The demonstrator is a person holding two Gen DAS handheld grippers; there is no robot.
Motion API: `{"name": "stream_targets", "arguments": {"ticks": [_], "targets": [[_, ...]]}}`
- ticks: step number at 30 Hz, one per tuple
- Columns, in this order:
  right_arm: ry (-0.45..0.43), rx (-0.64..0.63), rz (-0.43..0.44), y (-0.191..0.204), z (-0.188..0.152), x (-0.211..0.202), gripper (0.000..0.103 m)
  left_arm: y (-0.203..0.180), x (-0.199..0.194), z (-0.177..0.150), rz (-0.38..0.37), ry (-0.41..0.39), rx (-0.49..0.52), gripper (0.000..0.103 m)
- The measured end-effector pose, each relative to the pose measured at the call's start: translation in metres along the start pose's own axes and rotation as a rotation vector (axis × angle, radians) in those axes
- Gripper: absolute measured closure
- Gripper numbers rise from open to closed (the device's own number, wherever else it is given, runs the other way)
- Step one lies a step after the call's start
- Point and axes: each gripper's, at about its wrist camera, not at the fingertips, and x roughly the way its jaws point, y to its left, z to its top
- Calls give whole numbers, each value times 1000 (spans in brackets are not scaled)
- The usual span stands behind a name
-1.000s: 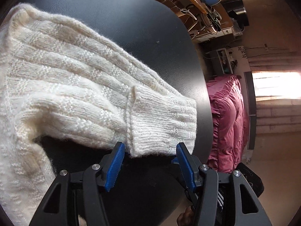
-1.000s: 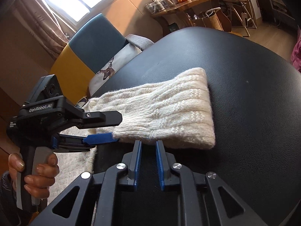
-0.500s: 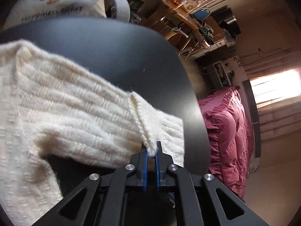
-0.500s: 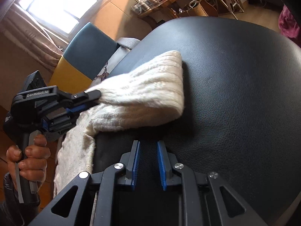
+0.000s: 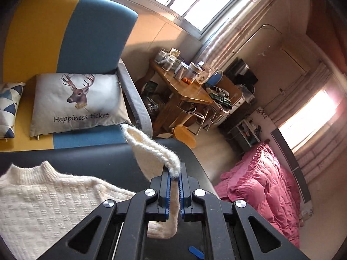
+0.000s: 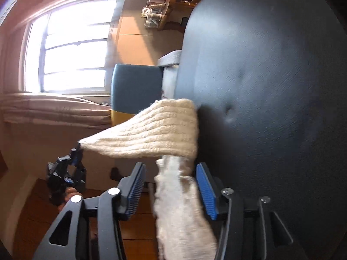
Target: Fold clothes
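Left gripper [image 5: 175, 181] clenched on sweater cuff [image 5: 173, 166], sleeve lifted. Right gripper [image 6: 171, 186] spread wide astride sleeve [image 6: 151, 130]. Carry cuff across sweater body [image 5: 43, 199], lay flat, avoid twisting.

Left tongs [image 5: 175, 181]: clamped on the cuff of the cream sweater [image 5: 43, 197]
Sleeve [image 5: 151, 149]: lifted off the table [image 5: 86, 158], arching ahead of the tongs
Sweater body: flat, left of the tongs

text: "Happiness ticket" | on: deer-head pillow [image 5: 78, 101] | other legible text: none
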Motion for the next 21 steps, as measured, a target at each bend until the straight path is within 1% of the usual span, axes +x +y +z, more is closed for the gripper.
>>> {"name": "stream_targets", "arguments": {"ticks": [1, 2, 3, 6, 9, 13, 15, 16, 18, 21], "targets": [[4, 58, 67, -2, -3, 11, 18, 2, -8, 2, 3, -14, 2, 97], [7, 119, 131, -5, -8, 25, 6, 5, -15, 5, 1, -25, 4, 97], [11, 178, 191, -7, -13, 38, 1, 4, -21, 6, -4, -34, 7, 97], [1, 303, 301, -13, -31, 78, 0, -1, -41, 11, -40, -64, 17, 97], [-17, 405, 369, -17, -45, 114, 0, -8, -63, 17, -80, -103, 47, 97], [-43, 478, 369, -21, -54, 153, 0, -11, -92, 22, -125, -151, 66, 97], [-79, 513, 364, -25, -57, 165, 0, -3, -106, 22, -146, -171, 52, 97], [-85, 522, 368, -27, -57, 171, 0, 3, -115, 21, -160, -184, 42, 97], [-110, 521, 334, -30, -55, 179, 0, 16, -131, 18, -169, -211, 24, 97], [-114, 491, 286, -33, -51, 184, 0, 50, -154, 13, -157, -250, -22, 97]]}}
